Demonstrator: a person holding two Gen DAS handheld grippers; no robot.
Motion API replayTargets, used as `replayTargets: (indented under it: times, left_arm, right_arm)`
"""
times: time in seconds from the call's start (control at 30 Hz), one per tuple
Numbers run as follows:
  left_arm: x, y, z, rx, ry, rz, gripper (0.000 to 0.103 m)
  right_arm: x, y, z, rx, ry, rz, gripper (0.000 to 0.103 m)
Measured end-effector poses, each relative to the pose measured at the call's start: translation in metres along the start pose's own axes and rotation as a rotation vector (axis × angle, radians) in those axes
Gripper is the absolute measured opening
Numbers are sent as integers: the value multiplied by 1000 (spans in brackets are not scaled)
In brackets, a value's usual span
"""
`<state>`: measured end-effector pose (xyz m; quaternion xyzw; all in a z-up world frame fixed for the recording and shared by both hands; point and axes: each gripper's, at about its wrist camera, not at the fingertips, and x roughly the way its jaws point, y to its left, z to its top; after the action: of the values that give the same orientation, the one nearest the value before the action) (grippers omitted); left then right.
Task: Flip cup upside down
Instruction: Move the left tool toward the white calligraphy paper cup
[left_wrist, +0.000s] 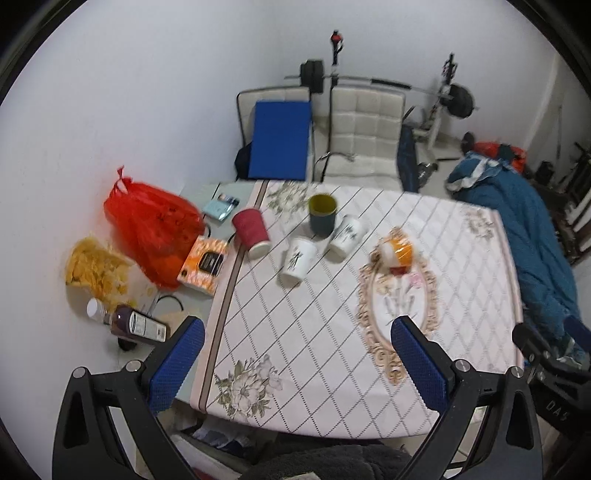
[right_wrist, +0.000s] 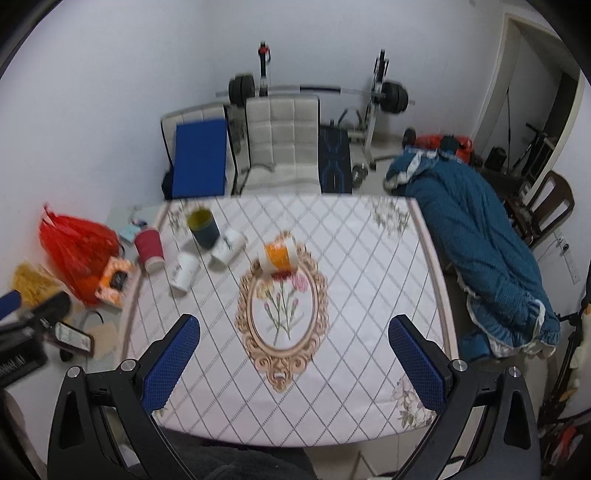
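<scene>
Several cups stand on the patterned tablecloth. A dark green cup with a yellow inside stands upright, mouth up; it also shows in the right wrist view. A red cup, two white cups and an orange-and-white cup sit mouth down. My left gripper is open and empty, held above the table's near edge. My right gripper is open and empty, above the near edge too. Both are well short of the cups.
Left of the cloth lie a red plastic bag, an orange box, a yellow snack bag and a dark bottle. White chairs stand behind the table. A blue quilt lies to the right.
</scene>
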<state>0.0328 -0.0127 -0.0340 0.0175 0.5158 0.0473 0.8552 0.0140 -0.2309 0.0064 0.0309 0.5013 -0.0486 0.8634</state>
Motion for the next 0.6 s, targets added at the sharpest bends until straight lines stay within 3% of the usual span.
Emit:
replayTargets:
  times: [0.1, 0.37, 0.6]
  left_arm:
    - [32, -2, -6, -12, 56, 46, 103]
    - [109, 0, -25, -32, 188, 119, 103]
    - [168, 4, -19, -20, 283, 110, 103]
  right_arm:
    - [47, -2, -6, -10, 93, 5, 103]
    - [161, -16, -66, -44, 298, 31, 103]
    - [228, -10, -93, -35, 429, 43, 103]
